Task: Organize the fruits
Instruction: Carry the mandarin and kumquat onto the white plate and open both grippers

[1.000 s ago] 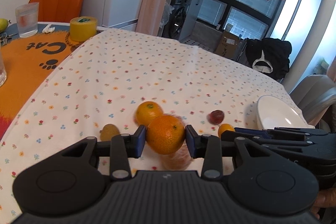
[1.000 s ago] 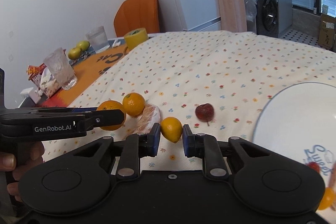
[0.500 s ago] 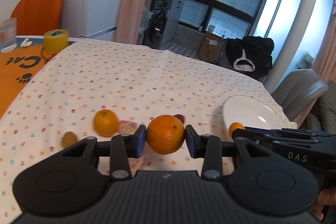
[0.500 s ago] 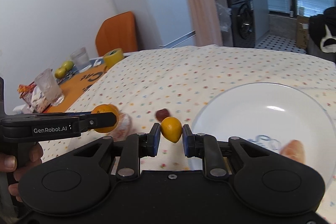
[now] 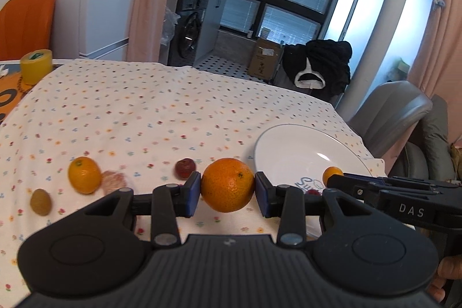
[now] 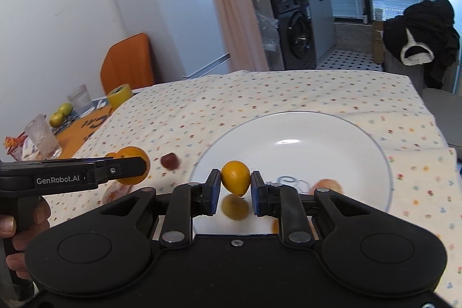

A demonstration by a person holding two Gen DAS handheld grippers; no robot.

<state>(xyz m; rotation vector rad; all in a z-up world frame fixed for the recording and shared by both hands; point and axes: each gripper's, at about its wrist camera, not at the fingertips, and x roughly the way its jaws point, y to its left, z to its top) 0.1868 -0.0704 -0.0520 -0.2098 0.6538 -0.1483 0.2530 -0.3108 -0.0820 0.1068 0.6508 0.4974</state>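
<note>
Both claws are loaded: the left gripper [image 5: 227, 194] is clamped on the big orange [image 5: 227, 184] beside the white plate [image 6: 361, 152], and the right gripper [image 6: 236, 190] squeezes the small yellow citrus [image 6: 235, 177] above it. Best lower the citrus before letting go, so it won't roll off.

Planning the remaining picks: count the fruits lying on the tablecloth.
4: an orange, a pinkish fruit beside it, a brownish fruit farthest left, a dark red fruit near the left gripper. More may hide behind it.

Glossy plate [image 6: 375, 140], printed cloth tablecloth [image 5: 144, 106]
</note>
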